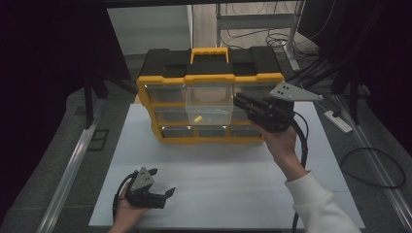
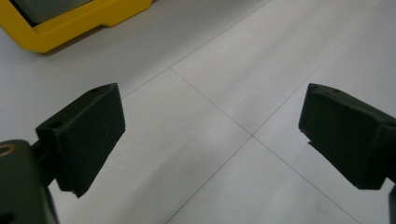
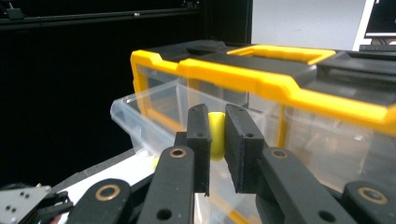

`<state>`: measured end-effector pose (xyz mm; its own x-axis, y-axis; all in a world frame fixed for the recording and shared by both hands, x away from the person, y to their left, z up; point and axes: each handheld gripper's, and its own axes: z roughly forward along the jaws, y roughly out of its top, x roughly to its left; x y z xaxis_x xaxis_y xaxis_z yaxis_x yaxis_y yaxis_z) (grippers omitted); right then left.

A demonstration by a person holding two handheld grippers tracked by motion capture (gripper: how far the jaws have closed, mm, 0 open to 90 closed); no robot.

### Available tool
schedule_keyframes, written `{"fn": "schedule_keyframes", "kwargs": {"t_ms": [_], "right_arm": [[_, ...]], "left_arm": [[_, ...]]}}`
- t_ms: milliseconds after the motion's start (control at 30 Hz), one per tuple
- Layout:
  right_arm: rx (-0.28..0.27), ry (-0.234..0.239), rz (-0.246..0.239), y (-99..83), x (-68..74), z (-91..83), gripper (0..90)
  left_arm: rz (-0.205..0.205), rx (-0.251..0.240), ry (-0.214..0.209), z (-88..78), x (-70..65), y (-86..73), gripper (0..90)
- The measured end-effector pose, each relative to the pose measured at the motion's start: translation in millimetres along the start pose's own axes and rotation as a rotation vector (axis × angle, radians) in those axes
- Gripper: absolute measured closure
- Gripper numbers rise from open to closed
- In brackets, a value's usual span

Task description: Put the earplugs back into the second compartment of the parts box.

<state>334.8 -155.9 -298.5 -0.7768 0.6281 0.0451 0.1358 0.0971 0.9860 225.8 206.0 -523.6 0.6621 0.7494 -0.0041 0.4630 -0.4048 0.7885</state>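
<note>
Because the right gripper (image 3: 215,140) is clenched on a small yellow piece (image 3: 216,135) and held up near the pulled-out clear drawer (image 1: 210,104) of the yellow-and-black organizer (image 1: 165,82), I judge the piece is meant to go into that drawer, where another yellow piece (image 1: 197,119) already lies. In the right gripper view the held piece stands between the pads with its long axis nearly upright, from 6 toward 12 o'clock. The left gripper (image 2: 210,135) rests released at about 7 o'clock on the white table (image 1: 218,174), jaws wide apart over bare surface, probably only waiting.
</note>
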Motion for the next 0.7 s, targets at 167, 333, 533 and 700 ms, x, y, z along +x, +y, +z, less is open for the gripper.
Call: {"fn": "schedule_keyframes", "kwargs": {"t_ms": [167,333,533,700], "right_arm": [[0.013,0.003,-0.005,9.0,-0.1,16.3,80.2],[0.024,0.020,-0.013,12.9,1.1,29.0,80.0],[0.036,0.035,-0.026,14.8,1.4,39.4,78.9],[0.040,0.033,-0.059,13.6,5.2,41.1,54.0]], "left_arm": [[0.003,0.001,-0.001,0.4,0.0,0.2,7.3],[-0.004,-0.003,-0.006,1.1,1.0,0.4,7.3],[-0.005,-0.006,-0.013,1.5,0.0,0.7,7.3],[-0.006,-0.010,-0.013,0.6,1.3,1.0,7.3]]}}
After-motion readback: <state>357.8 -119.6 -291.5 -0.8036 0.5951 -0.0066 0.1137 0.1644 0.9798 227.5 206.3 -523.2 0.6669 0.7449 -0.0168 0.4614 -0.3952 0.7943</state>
